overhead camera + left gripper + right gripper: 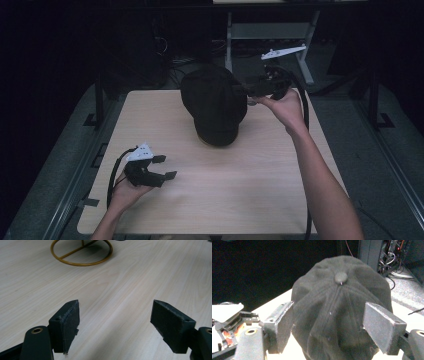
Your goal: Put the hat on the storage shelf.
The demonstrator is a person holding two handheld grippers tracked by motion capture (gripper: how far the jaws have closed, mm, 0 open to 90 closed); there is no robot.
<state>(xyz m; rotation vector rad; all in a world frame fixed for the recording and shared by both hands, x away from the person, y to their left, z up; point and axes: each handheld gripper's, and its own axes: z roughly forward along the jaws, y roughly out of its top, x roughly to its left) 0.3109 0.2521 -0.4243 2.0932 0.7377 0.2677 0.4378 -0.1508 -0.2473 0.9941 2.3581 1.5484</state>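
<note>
Black cap (337, 315) between right gripper (332, 327) fingers (382, 327) (both spread).

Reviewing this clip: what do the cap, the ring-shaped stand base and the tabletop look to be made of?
Cap: soft woven fabric, probably cotton, matte dark; it shows stitched panel seams, creases and a covered top button.
Ring-shaped stand base: thin metal rod by the look, with a golden-yellow, slightly glossy finish; whether painted or plated is unclear.
Tabletop: pale wood-grain surface, smooth; likely laminate, though it may be real wood.
</note>
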